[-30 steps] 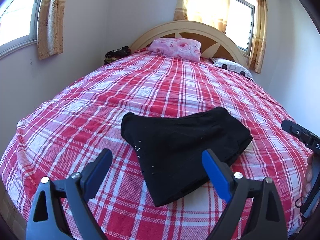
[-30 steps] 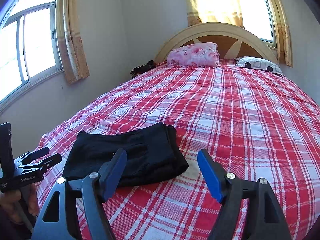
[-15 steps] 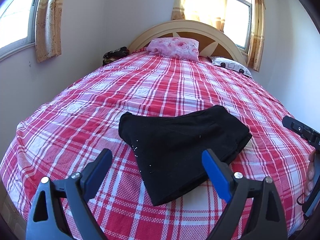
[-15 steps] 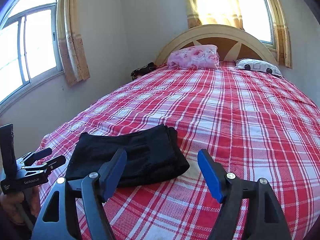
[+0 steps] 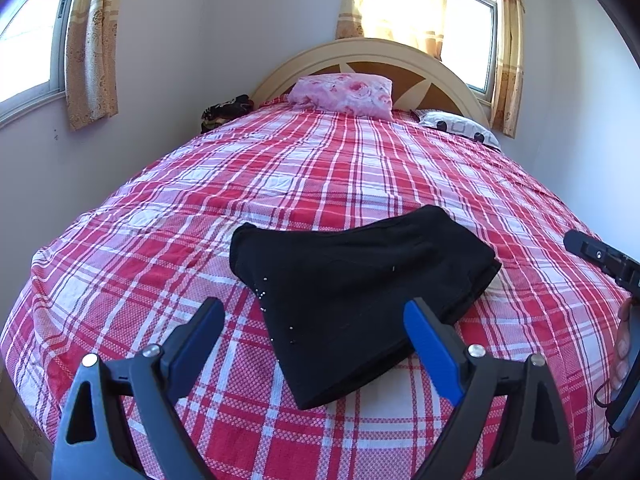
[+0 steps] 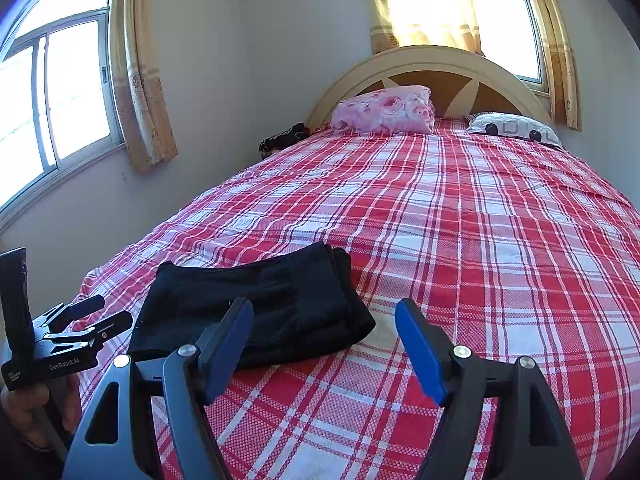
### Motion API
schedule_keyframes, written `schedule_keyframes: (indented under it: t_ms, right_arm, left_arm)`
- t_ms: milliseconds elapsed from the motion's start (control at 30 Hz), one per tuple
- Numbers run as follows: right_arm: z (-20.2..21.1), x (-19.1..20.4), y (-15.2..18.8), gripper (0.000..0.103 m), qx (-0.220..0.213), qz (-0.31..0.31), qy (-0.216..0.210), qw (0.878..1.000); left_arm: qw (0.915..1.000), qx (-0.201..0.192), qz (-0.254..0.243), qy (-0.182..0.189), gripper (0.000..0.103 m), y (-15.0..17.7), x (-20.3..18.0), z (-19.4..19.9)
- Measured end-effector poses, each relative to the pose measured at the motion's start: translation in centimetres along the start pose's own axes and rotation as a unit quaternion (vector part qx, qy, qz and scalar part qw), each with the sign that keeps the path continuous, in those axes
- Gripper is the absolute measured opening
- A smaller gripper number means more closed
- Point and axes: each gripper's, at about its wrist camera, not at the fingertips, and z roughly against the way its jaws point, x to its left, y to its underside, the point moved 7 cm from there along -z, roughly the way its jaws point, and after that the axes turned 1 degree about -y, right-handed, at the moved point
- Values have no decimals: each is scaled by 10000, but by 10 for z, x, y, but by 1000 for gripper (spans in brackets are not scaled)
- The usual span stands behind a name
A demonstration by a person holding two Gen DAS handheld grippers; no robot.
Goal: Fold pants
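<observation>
Sunlit bedroom walls and two curtained windows are seen behind a bed covered by a red, white and pink plaid spread. An arched cream and brown headboard is seen at the far end, with a pink floral pillow leaned against it and a white pillow with dark shapes laid beside that one, toward the right-hand wall. A dark patterned bundle is wedged at the far left corner of the bed, next to the wall.

The black pants are laid near the foot of the bed, folded into a compact, roughly rectangular stack, with stacked layers visible along the right-hand edge in the left wrist view. A few small light specks are scattered over the near left part of the fabric.

The left gripper is held above the near edge of the pants with its blue-padded jaws spread wide; nothing is pinched, and the folded stack is seen through the gap between the pads. The right gripper is likewise held with its jaws spread apart and empty, over bare plaid spread just to the right of the pants; the left pad overlaps the near right corner of the stack in the picture, and contact cannot be told.

Part of each device, with fingers of the hand on it, is seen at the edge of the other view.
</observation>
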Motion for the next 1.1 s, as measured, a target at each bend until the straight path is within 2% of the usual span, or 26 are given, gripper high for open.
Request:
schedule_keyframes:
  t_ms: [267,367,833,1100]
  right_arm:
    - [6,-4,0,75,-57,-55,20,10000]
    - [7,-4,0,75,-69,-50,20,10000]
    - [12,-2,-2,75,-121,-40,-1,9999]
    - [13,-2,-1,75,-111,-47,-1,9999]
  left_arm:
    - [10000,14,-28,-24,94,1,-3,0]
    - [9999,41,-26,-88,99,0,-3,0]
    - [9998,-178,-84,-38,99,-11,-6,14]
    - [9999,-131,-66,-46,99,-12,-7,13]
